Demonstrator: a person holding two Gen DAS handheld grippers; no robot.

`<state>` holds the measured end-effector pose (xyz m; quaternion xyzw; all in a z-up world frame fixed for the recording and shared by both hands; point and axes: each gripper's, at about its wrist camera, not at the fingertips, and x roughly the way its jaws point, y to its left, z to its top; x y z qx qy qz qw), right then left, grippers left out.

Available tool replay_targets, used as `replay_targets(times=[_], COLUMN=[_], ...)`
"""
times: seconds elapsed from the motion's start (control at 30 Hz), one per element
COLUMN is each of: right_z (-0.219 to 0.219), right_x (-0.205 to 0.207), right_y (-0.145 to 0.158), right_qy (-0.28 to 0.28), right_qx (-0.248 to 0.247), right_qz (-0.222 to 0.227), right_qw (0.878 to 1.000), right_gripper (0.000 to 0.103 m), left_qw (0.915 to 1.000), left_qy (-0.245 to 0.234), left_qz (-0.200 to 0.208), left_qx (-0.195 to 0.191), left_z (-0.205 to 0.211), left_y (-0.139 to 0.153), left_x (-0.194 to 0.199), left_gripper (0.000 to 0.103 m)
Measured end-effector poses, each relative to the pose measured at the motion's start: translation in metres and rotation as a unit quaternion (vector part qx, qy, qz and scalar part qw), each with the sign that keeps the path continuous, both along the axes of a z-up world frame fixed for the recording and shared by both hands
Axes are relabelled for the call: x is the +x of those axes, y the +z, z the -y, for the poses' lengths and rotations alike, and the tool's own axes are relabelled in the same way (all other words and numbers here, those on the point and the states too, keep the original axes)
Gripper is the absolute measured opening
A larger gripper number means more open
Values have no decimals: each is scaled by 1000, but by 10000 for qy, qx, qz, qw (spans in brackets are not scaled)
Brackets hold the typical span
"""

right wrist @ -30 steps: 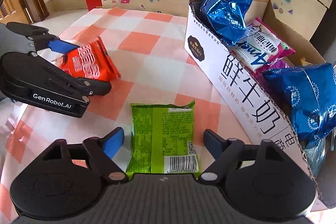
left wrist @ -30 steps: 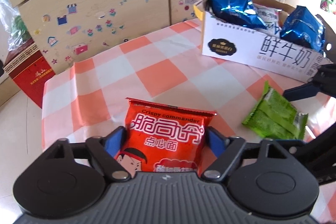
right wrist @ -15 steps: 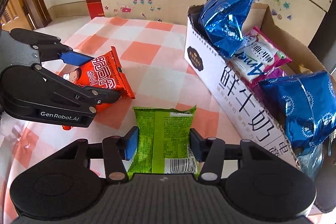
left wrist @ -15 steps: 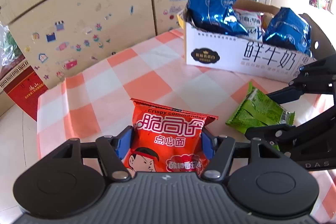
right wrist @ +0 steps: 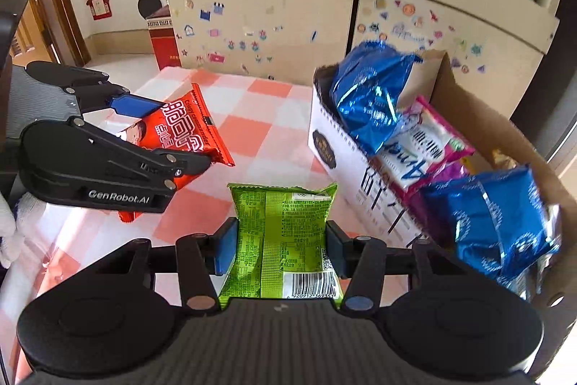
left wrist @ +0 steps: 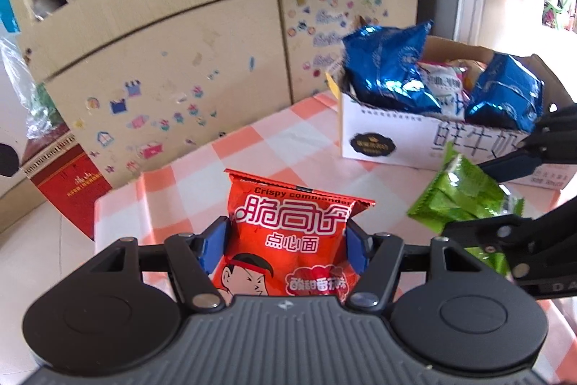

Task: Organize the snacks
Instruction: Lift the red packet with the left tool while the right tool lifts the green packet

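Blue pads of the left gripper [left wrist: 285, 246] are clamping the sides of a red noodle-snack packet [left wrist: 288, 240], which is hanging above the orange-checked tablecloth [left wrist: 252, 154], while the right gripper [right wrist: 279, 248] is pinching a green snack packet [right wrist: 283, 237] between its own pads, barcode end toward the camera. Both packets are sitting short of the white cardboard box [right wrist: 346, 161], where two blue foil bags [right wrist: 368, 103] and a white and pink packet [right wrist: 429, 147] are already crowding the interior. Judging from this, the step in hand is carrying each packet over the box wall; doing it well probably means lifting clear of the rim, bringing them in one after the other so the grippers are not colliding, and aiming for the gap between the blue bags before releasing.
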<state>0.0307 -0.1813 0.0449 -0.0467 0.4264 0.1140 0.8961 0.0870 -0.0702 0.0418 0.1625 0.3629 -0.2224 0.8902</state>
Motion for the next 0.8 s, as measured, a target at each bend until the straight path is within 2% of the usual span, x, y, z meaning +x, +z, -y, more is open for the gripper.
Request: replay_targets(times=[0.13, 0.57, 0.8], right_z=[1, 24, 59], right_x=[-2, -9, -13], right_y=[9, 53, 87], right_qy=[7, -262, -723], right_qx=[-77, -302, -407], right_qz=[195, 935, 1414], right_qw=[9998, 9948, 9865], right_gripper=[58, 58, 58], left_qw=[9995, 9949, 9902], left_qy=[132, 430, 127], left_qz=[279, 842, 1319], left_qx=[35, -344, -447], left_z=[-2, 18, 49], left_y=[7, 37, 58], left_x=[3, 14, 9], left_gripper=[65, 65, 65])
